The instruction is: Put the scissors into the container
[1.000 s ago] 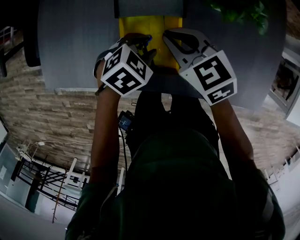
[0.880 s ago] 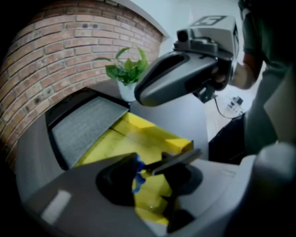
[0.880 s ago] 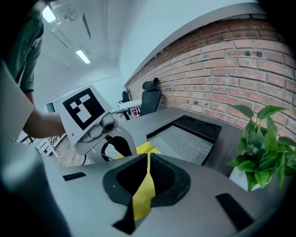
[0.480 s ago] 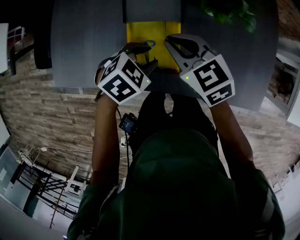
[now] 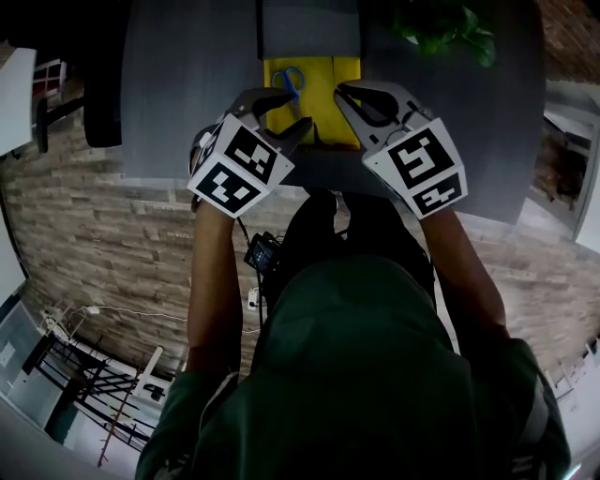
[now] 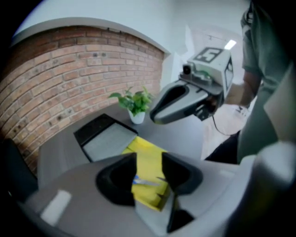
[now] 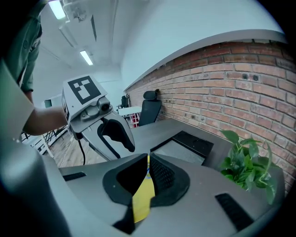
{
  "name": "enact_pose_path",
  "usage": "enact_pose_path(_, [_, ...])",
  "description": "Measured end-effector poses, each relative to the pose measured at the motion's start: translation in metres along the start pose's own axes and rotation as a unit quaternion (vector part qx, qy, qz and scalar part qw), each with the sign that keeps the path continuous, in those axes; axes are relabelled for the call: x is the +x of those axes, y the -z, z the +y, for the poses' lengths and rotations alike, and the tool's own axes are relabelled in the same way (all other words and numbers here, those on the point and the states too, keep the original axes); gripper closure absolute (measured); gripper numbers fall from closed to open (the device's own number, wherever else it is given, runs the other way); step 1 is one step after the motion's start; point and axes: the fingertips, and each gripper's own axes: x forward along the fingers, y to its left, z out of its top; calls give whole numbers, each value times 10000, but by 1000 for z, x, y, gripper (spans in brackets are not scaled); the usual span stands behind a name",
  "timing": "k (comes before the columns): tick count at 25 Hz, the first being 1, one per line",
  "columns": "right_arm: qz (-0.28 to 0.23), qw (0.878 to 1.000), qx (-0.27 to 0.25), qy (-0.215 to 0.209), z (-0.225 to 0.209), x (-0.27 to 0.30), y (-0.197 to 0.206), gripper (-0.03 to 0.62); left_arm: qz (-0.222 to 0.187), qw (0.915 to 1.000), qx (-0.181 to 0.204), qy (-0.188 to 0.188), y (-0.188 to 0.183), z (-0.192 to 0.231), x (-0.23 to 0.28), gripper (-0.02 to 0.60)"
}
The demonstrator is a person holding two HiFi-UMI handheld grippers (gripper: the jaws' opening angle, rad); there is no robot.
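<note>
Blue-handled scissors (image 5: 292, 80) lie on a yellow sheet (image 5: 323, 80) on the grey table. Just beyond it sits the container (image 5: 309, 28), a shallow dark tray. In the left gripper view the scissors (image 6: 145, 182) show between my jaws, with the container (image 6: 106, 139) further off. My left gripper (image 5: 279, 111) hovers open and empty over the sheet's near left corner. The right gripper (image 5: 364, 98) hangs beside it at the sheet's right edge; its jaws are all but closed on nothing, and only a sliver of the yellow sheet (image 7: 143, 196) shows between them.
A small potted plant (image 5: 439, 26) stands at the table's far right, beside the container. An office chair (image 7: 150, 107) stands off the table's end. The near table edge (image 5: 169, 178) runs just under both grippers, above the brick-patterned floor.
The view has shifted forward over the table, so more of the yellow sheet shows and the scissors have come clear of the left gripper. Both grippers stay side by side.
</note>
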Motion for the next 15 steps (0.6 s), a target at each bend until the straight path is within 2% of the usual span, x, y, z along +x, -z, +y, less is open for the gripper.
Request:
enact_pose_path(4, [-217, 9996, -110, 111, -4, -22, -19, 586, -764, 9965, -58, -339, -44, 6, -35, 419])
enact_pose_path(7, [-457, 9988, -146, 78, -1, -35, -38, 586, -1344, 9897, -110, -484, -68, 8, -65, 467])
enact_pose_path(12, [-1037, 9942, -230, -158, 12, -59, -77, 588, -2209, 9724, -77, -750, -96, 7, -118, 578])
enact_pose_path(15, [-1258, 9912, -376, -154, 20, -76, -97, 588, -2660, 9604, -122, -818, -106, 2, -149, 580])
